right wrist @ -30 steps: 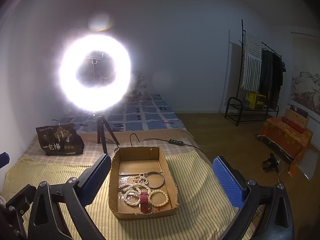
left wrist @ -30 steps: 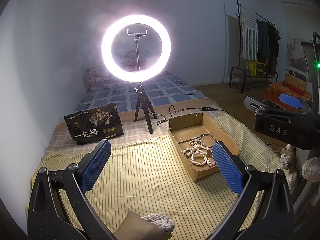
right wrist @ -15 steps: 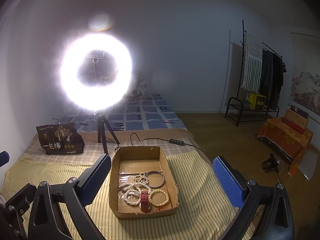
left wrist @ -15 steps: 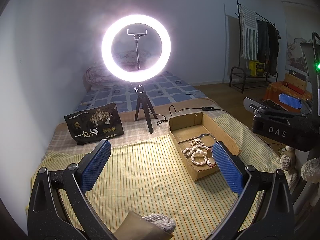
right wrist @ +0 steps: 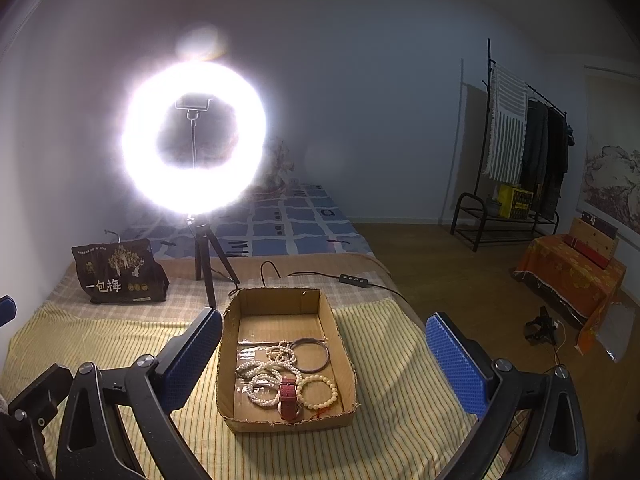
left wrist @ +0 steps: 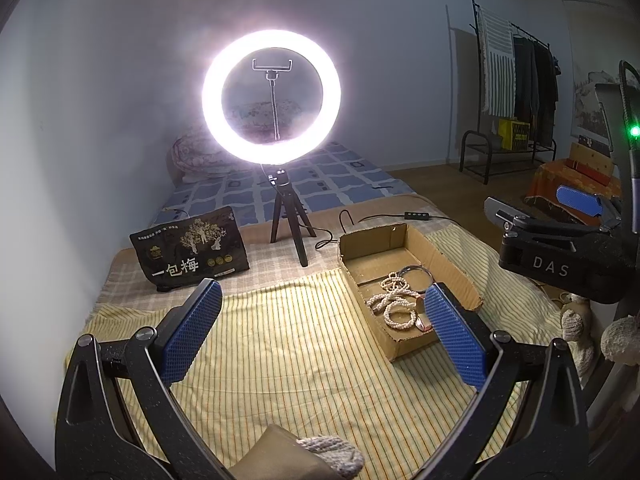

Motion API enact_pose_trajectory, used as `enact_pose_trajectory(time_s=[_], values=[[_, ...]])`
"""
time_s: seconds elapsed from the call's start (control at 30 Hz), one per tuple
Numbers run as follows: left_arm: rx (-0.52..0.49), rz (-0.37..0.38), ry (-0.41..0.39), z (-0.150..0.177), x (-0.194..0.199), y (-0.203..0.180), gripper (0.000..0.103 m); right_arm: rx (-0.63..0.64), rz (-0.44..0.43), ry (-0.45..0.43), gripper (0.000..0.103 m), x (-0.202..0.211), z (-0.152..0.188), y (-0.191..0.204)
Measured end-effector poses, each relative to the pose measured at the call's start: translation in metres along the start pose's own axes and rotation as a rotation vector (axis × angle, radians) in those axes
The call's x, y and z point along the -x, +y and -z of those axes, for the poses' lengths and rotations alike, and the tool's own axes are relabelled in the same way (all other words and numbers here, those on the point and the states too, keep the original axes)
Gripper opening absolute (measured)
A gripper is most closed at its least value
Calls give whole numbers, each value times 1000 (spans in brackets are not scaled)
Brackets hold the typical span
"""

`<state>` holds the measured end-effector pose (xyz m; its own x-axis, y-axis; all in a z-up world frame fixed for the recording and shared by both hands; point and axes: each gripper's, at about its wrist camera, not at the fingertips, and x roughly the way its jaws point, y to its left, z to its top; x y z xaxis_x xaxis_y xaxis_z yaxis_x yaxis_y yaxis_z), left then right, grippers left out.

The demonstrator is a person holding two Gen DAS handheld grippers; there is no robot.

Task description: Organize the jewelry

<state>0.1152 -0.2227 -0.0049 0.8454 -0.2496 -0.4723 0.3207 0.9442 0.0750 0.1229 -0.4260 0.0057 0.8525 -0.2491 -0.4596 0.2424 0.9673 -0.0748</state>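
Observation:
A shallow cardboard box (right wrist: pixel 280 308) sits on the yellow striped cloth (right wrist: pixel 392 392); it also shows in the left wrist view (left wrist: pixel 400 240). Inside lie white bead strands (right wrist: pixel 264 376), a dark bangle (right wrist: pixel 310 355), a cream bead bracelet (right wrist: pixel 319 391) and a red-strap watch (right wrist: pixel 288 396). My right gripper (right wrist: pixel 322 354) is open and empty, above the box's near end. My left gripper (left wrist: pixel 322 330) is open and empty over the cloth, left of the box. The right gripper's body (left wrist: pixel 560 260) shows at the right of the left wrist view.
A lit ring light on a tripod (right wrist: pixel 194 148) stands behind the box, its cable and switch (right wrist: pixel 354 280) trailing right. A black snack bag (right wrist: pixel 118 272) stands at the back left. A clothes rack (right wrist: pixel 516 152) and an orange-covered stand (right wrist: pixel 568 276) are across the floor.
Both views have shifted only slightly. The right gripper has drifted a little toward the box. Both grippers stay open.

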Motion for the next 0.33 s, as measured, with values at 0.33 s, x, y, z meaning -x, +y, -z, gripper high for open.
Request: enact_pose_trajectory(time_s=[0.33], values=[[-21, -7, -7, 2, 2, 1, 103, 3, 8, 9, 103, -3, 2, -4]])
